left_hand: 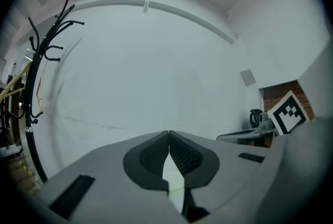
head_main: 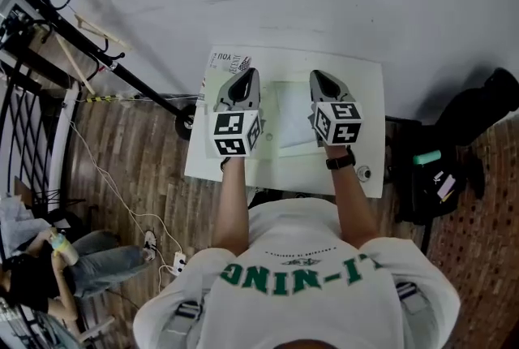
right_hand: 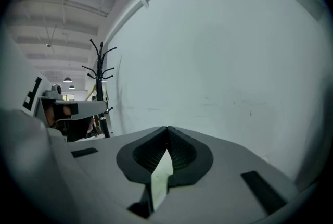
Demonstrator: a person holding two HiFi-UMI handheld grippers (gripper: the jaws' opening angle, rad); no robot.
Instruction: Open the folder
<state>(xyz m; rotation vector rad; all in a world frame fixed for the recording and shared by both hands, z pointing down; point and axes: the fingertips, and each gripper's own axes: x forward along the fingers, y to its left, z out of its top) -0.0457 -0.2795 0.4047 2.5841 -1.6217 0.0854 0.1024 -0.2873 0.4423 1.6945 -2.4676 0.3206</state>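
Even cool daylight; tool views fisheye, dark corners.

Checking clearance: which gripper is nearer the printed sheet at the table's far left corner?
Left. The left gripper is just right of the printed sheet; the right gripper is farther right, past the folder.

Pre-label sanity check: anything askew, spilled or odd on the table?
Nothing stands out. The folder lies flat on the table, roughly square to its edges; left gripper and right gripper hover above it, both shut, empty. The printed sheet at the far-left corner looks slightly crooked.
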